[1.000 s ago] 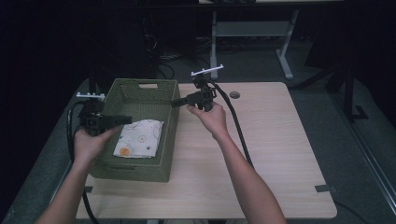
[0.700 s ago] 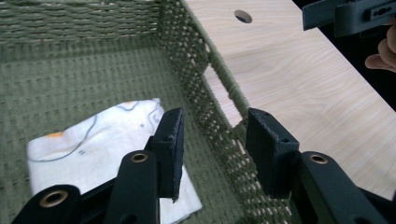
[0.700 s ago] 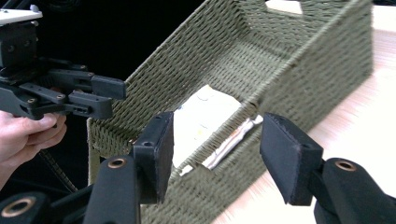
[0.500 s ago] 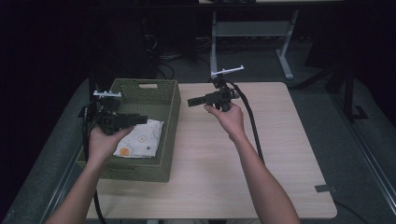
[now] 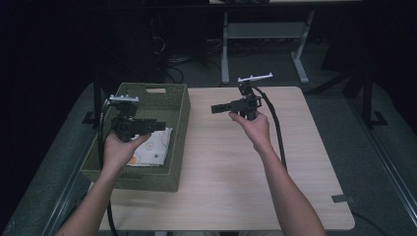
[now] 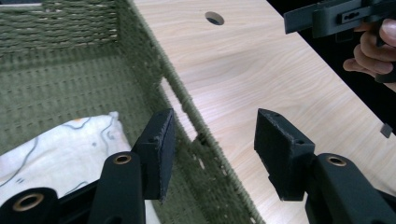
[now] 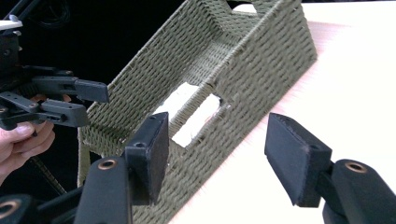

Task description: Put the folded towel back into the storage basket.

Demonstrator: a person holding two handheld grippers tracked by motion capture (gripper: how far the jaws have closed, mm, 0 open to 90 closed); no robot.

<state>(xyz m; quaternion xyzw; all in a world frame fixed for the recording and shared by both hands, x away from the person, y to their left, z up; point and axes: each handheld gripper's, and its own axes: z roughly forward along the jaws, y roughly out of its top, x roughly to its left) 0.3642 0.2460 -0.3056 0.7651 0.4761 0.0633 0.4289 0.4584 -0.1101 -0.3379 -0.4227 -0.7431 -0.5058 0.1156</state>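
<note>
A green woven basket [image 5: 181, 132] stands on the left part of the wooden table [image 5: 231, 162]. In it lies a white patterned cloth [image 5: 152, 145]. My left gripper [image 5: 160, 125] hovers over the basket's right side, open and empty; in the left gripper view [image 6: 212, 126] its jaws straddle the basket's wall [image 6: 140, 51], well above it, with the cloth [image 6: 60, 144] below left. My right gripper [image 5: 215, 108] is held above the table's middle, pointing left at the basket, open and empty [image 7: 217, 135]. The cloth [image 7: 196, 112] shows through the basket's handle hole.
The table has a round cable hole [image 6: 214, 18] near its far edge. Bare wood stretches right of the basket. A black cable [image 5: 275, 128] trails from the right gripper along the forearm. A white desk frame [image 5: 260, 29] stands on the floor beyond the table.
Both grippers have lifted and shifted to the right. The left one rose from the basket's left side to over its right wall. The right one pulled back from the basket.
</note>
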